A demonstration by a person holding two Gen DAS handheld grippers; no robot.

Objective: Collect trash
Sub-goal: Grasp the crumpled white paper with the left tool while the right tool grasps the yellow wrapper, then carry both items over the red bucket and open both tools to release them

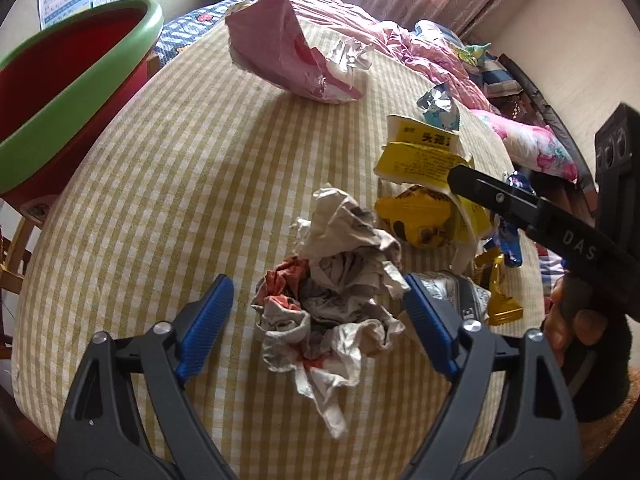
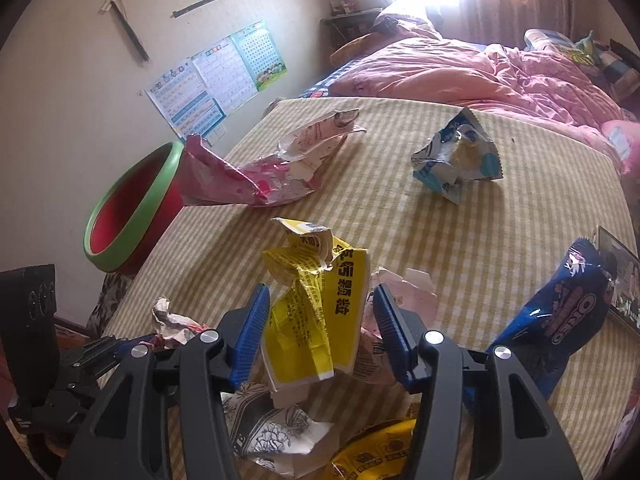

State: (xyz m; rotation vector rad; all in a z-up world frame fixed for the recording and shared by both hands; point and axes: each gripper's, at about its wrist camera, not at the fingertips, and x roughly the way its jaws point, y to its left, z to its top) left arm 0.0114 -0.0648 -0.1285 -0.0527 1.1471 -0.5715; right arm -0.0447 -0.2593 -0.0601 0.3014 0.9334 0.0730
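Note:
Crumpled grey and red paper point(image 1: 332, 300) lies on the yellow checked tablecloth point(image 1: 180, 184). My left gripper point(image 1: 318, 316) hangs low over it, open, one blue pad on each side; the right pad is at the paper's edge and the left pad stands apart. In the right wrist view a crushed yellow carton point(image 2: 320, 312) stands between the pads of my right gripper point(image 2: 320, 332). Its left pad is against the carton and a narrow gap shows at the right pad. A black finger point(image 1: 496, 198) of that gripper reaches over the carton point(image 1: 420, 152).
A pink bag point(image 2: 256, 176), a blue-white wrapper point(image 2: 460, 156), a blue Oreo pack point(image 2: 560, 320), a yellow snack bag point(image 1: 420, 220) and printed paper point(image 2: 272, 428) litter the cloth. A red basin with a green rim point(image 1: 80, 92) stands past the left edge. A bed with a pink quilt point(image 2: 460, 72) lies behind.

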